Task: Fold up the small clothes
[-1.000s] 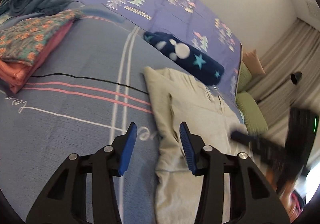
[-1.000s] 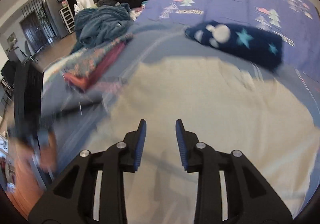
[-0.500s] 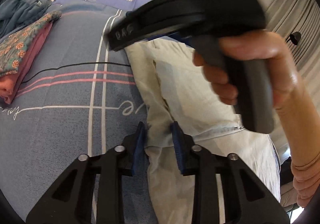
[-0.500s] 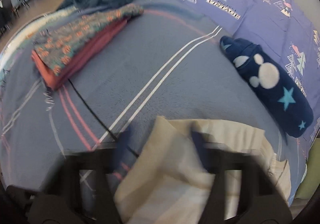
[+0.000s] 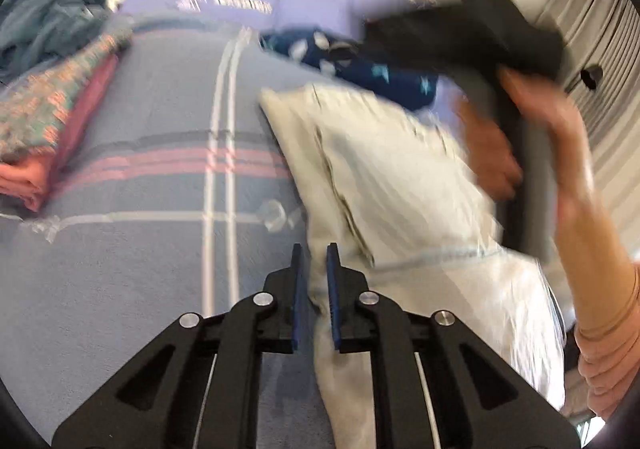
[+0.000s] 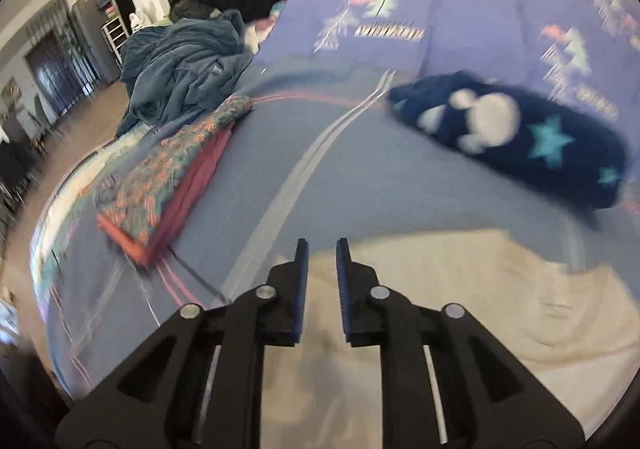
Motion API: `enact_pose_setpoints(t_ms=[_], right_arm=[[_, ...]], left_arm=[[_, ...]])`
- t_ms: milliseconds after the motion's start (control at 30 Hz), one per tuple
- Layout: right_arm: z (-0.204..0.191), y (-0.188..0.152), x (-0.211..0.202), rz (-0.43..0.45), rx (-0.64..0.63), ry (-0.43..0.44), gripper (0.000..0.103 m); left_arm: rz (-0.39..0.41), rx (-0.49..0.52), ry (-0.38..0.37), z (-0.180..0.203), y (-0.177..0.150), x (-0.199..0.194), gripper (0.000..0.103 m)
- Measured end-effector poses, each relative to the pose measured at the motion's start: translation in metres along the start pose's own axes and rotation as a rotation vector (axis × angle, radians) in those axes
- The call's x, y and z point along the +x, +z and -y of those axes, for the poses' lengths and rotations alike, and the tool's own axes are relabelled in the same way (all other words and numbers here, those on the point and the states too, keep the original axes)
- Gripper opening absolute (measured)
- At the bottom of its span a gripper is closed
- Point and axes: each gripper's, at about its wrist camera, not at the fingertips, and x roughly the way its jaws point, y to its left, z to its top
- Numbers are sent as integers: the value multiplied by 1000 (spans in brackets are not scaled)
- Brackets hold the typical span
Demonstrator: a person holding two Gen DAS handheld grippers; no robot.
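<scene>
Left claw (image 5: 316, 273) came first in its own wrist view: its blue pads were closing narrow on the near edge of the cream garment (image 5: 384, 169), a fold of that cloth pinched between them; the garment lay spread on the bed (image 5: 160, 257), its far corner just short of the navy plush roll (image 5: 360, 65); a folded stack (image 5: 44, 129) of floral and pink cloth sat at the left, well apart; the person's right hand (image 5: 560, 153) crossed the right side, blurred, carrying the other tool above the garment. Right claw (image 6: 322, 273), in its own view, hovered over the far edge of the same garment (image 6: 440, 289); its jaws stood narrow and were opening, and no cloth could be seen between the pads; the plush roll (image 6: 512, 129) lay beyond, and the stack (image 6: 168, 177) at the left below a heap of blue-grey clothes (image 6: 184, 65). Risks, as I judged them: the left pinch held only a thin edge, so a quick lift could slip it free; the right claw, coming down in haste, might catch the bedcover along with the cloth, or nudge the plush roll. Writing: the purple quilt (image 6: 460, 1) bore printed trees and a word beneath them, too blurred to read; cursive on the bedcover was likewise illegible.
</scene>
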Motion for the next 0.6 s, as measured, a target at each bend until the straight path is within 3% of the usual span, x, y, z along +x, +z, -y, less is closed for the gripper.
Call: enact_pose_setpoints(t_ms=[67,167,233,267,367,400,467,600], right_arm=[[15,-33,-32,7,-31,-21,15],[43,-91,-56,-41,20,14,16],[58,-120,-57,-82,55,0,22],[69,-143,-51,-118,81,-47,24],[81,-168,-68,-35,144,-28,25],[82,-172,-75,-29,167,-33,31],[85,-182,-96,-3,208,-39,42],[73,-214,-141,39,162,-126,48]], left_arm=[[64,-9,-55,1,2,-11,22],[113,-1,-167,10,3,-17,25],[114,13,-220,17,2,-11,27],[95,19,-229,25,0,-2,27],[-64,-3,-119,29,-4,41,24],[-88,-37,-122,23,-5,49,23],[-46,-80,-164,12,1,39,23],[-1,-115,-159,1,4,31,24]])
